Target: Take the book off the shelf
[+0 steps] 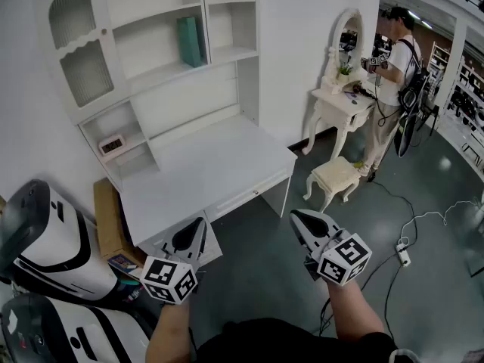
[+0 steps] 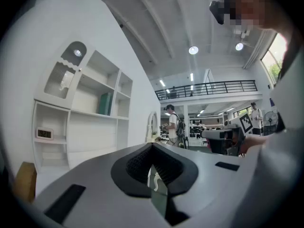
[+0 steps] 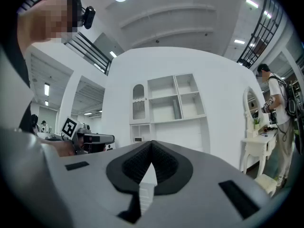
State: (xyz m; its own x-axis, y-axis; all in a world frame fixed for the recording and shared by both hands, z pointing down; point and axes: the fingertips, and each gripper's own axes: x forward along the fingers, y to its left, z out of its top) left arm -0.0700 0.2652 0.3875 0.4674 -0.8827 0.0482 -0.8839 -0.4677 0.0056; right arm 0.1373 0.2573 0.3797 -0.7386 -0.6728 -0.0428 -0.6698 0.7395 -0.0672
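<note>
Book (image 1: 190,41), teal, one: stands upright on the middle shelf of the white hutch (image 1: 155,21), leaning against the divider at the right end of that bay. Untouched, well apart from both tools.

Left gripper (image 1: 198,224): jaws pressed together with nothing between them, held level over the floor just off the front edge of the desk, nose toward the desk. Marker cube (image 1: 170,279) at its rear, above the person's forearm.

Right gripper (image 1: 297,218): jaws likewise closed and empty, level, beside the desk's front right corner, over the grey floor.

Desk (image 1: 204,169), white: its top is joined to the hutch behind.

Digital clock (image 1: 111,145), small: sits in a low cubby at the hutch's left side.

Cardboard box (image 1: 110,218): on the floor against the desk's left side.

Vanity table (image 1: 339,106), white, with oval mirror (image 1: 349,32): stands right of the desk against the wall, with a cushioned stool (image 1: 335,177) in front.

Second person (image 1: 393,63): standing at the vanity.

Power strip (image 1: 403,256): on the floor at right, cable trailing.
</note>
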